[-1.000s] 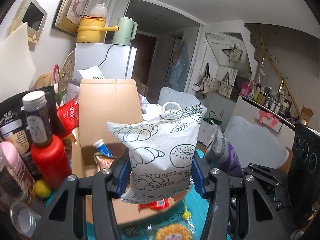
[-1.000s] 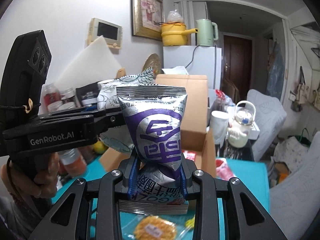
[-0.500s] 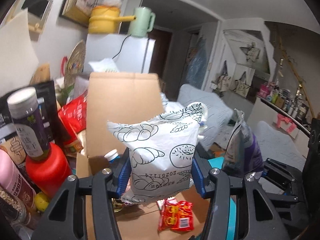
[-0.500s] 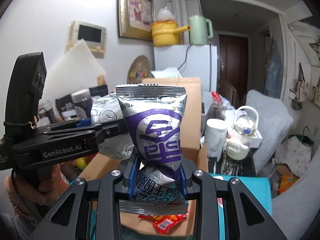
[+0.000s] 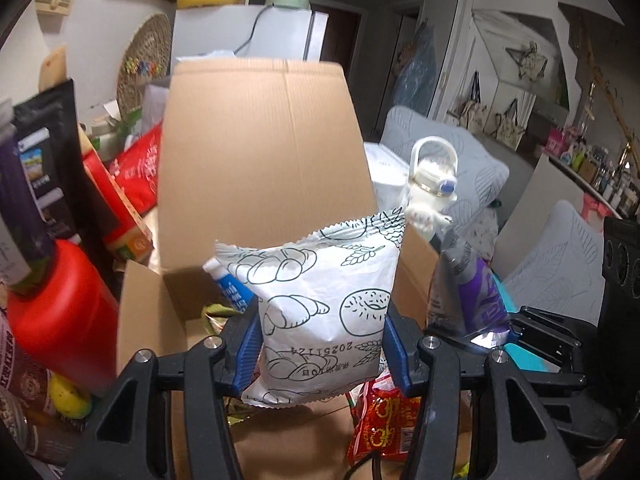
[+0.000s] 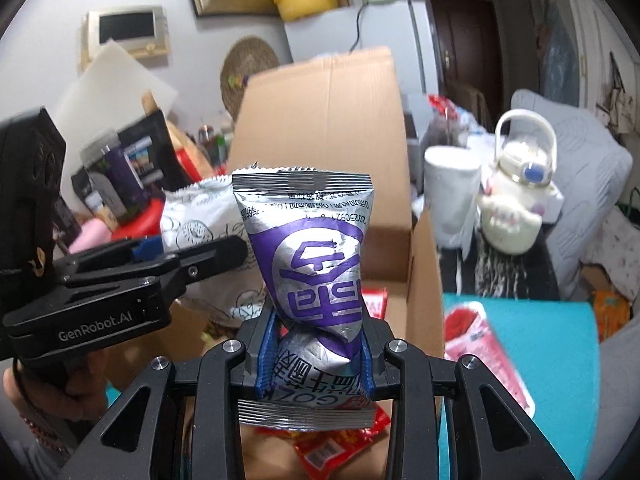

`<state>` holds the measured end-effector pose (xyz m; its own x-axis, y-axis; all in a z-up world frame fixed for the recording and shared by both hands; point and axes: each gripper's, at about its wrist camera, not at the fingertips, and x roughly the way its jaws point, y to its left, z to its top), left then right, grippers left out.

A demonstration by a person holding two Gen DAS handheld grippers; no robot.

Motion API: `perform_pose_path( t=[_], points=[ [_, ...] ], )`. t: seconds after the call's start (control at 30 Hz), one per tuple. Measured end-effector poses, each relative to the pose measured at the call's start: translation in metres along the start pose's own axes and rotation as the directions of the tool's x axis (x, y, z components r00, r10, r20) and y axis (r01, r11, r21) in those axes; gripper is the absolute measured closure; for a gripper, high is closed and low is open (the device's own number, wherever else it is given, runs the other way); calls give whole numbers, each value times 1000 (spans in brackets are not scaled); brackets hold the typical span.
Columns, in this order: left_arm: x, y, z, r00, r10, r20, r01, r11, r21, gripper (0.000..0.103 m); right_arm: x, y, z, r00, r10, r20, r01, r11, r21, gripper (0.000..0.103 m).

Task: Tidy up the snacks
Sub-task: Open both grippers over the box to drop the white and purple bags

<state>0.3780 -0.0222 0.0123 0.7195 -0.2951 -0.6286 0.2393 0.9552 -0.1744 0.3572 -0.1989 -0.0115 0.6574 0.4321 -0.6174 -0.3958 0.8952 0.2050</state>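
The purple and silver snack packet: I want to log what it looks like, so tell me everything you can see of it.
The purple and silver snack packet is a shiny foil pouch with crimped ends and purple lettering. It stands upright, pinched near its lower end by the right gripper, creasing there. It hangs over the open cardboard box, beside the white bread-print packet in the left gripper.

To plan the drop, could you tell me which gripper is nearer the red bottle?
Left. The left gripper is just beside the red bottle; the right gripper is on the far side of the left one.
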Motion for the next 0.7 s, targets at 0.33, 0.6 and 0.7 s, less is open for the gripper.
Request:
perform_pose_path(
  t=[0.33,0.6,0.7],
  points=[
    [26,2,-8,996,22,-90,-21,1000,12,50,23,-4,-5,996,1,-87,2,999,33,70],
    [34,-1,-9,990,56,-131,-51,998,38,50,27,-8,-5,994,-27,-102,32,999,44,70],
    [37,-4,-10,986,67,-153,-59,997,56,50,26,-9,-5,994,-39,-105,44,998,44,69]
  ],
)
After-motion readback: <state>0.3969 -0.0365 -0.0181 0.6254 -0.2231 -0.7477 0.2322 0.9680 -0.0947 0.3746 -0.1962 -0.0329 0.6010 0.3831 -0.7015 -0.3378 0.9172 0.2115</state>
